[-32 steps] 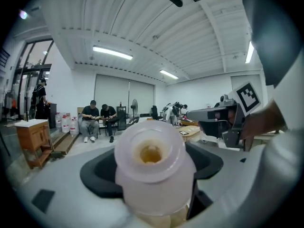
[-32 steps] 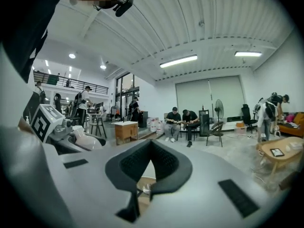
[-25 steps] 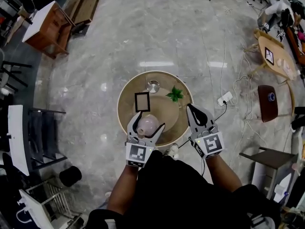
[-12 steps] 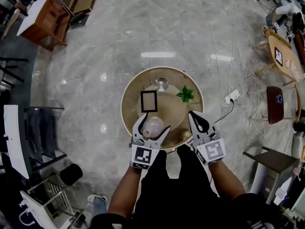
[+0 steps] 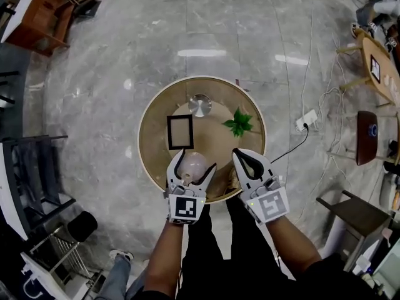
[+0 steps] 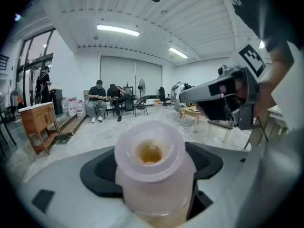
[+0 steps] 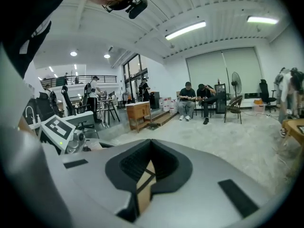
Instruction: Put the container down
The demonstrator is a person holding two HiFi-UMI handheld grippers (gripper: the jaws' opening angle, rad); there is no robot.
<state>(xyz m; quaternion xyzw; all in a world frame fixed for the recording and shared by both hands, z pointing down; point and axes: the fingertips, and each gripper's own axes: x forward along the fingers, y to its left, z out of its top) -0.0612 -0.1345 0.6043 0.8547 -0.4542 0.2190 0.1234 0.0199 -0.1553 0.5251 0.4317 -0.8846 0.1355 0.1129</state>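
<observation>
Left tongs (image 5: 195,160) clamped round pale container (image 6: 151,163), right tongs (image 5: 242,159) closed

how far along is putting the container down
Done: the container is over the near part of the round table. In hand: the left gripper is shut on it, so it is not released; whether it touches the tabletop can't be told. Left: lower it if needed, open the jaws and pull back. The right gripper is shut and empty.
</observation>
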